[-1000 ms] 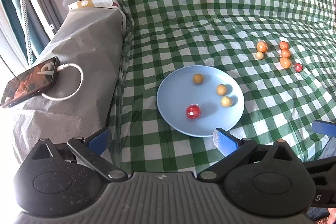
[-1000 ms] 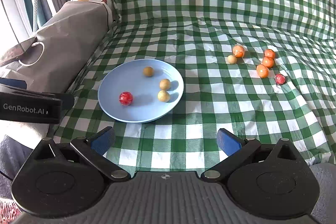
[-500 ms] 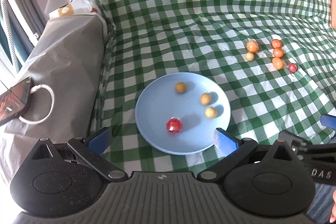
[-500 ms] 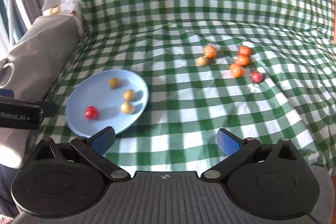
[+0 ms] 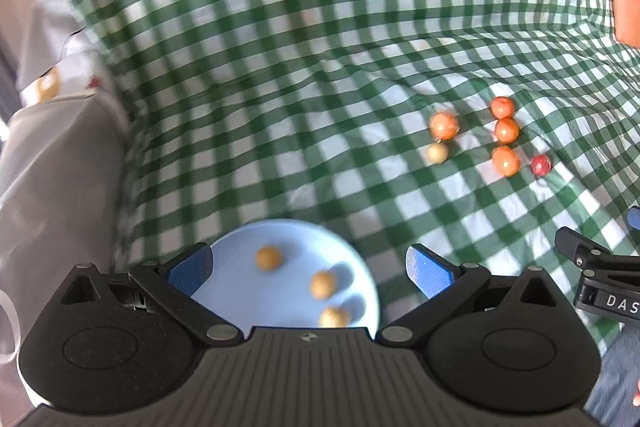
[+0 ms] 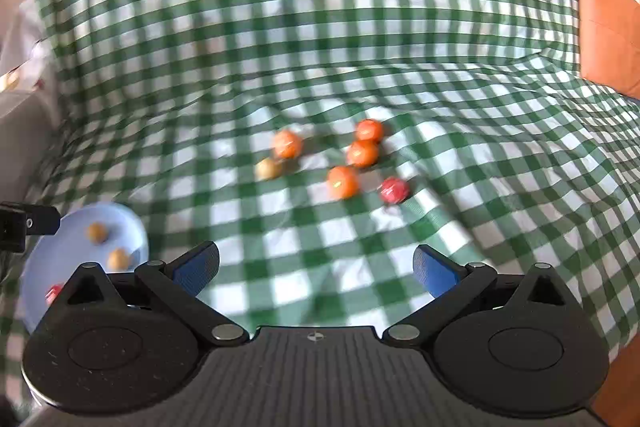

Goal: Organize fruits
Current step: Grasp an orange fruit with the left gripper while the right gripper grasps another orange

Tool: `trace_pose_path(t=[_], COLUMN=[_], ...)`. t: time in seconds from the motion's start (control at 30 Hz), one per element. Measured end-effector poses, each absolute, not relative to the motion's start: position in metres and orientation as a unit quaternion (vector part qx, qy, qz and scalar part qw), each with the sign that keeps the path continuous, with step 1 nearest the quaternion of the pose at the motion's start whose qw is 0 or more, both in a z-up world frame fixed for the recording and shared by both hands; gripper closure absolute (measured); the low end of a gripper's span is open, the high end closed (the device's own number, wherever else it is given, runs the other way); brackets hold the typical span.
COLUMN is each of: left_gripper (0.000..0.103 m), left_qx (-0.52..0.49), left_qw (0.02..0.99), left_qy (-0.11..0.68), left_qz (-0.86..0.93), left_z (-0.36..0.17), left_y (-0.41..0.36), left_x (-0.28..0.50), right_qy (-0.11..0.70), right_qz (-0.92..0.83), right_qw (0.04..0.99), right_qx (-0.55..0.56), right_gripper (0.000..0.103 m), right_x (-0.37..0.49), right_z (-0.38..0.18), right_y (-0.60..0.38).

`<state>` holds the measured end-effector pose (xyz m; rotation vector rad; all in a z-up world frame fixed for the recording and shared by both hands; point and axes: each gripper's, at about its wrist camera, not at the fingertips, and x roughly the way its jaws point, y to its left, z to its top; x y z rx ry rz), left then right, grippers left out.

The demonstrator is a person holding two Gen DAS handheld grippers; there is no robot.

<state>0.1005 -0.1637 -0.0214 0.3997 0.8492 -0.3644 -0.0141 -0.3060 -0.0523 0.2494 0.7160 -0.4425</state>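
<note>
Right wrist view now faces the loose cluster of fruit almost head-on, where half a second ago the cluster sat off to the upper right and the blue plate (image 6: 82, 227) filled more of the lower left; the plate has slid to the left edge. The picture is blurred by motion. The right claw (image 6: 316, 265) is released, its blue pads spread wide with nothing between them, and it points at the cluster, which suggests it is about to fetch the next piece. Six small round fruits lie on the green checked cloth (image 6: 320, 27): four orange ones, of which the nearest (image 6: 342, 181) sits just beside a red fruit (image 6: 394, 190), and a pale yellow fruit (image 6: 269, 169) touching or nearly touching another orange one. In the left wrist view, the left claw (image 5: 310, 269) is also released and empty, hovering over the plate, which holds three yellowish fruits (image 5: 322, 284); a red one shows only in the right view.
</note>
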Motion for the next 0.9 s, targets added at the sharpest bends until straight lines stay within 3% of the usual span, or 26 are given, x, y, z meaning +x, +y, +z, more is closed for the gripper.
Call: trace_pose_path(t=[0.23,0.57,0.83,0.87,0.9], left_gripper=[0.000,0.000,0.000,0.007,0.037], left_qx=[0.184,0.214,0.228,0.228,0.226], left_qw=[0.859,0.818,0.805,0.807,0.803], left_qy=[0.425,0.448,0.445,0.439,0.440], left_qz=[-0.219,-0.290,-0.319,-0.322,-0.332], left_z=[-0.055,-0.137,-0.150,-0.149,-0.147], left_y=[-0.244,-0.351,-0.373,-0.373,-0.373], left_x=[0.175,0.261,0.264,0.262,0.260], right_qy=[0.330,0.358,0.324,0.323,0.323], right_qz=[-0.205,-0.177,-0.173,-0.175,-0.175], right_qw=[0.915,0.905,0.927,0.927,0.927], right_qx=[0.108,0.145,0.080,0.079,0.080], right_gripper=[0.002,0.024,0.024,0.024,0.032], right_x=[0.030,0.107,0.110,0.110,0.110], right_z=[-0.087,-0.164,-0.181,-0.181,-0.181], right_y=[-0.357,-0.400,-0.395,-0.394,-0.394])
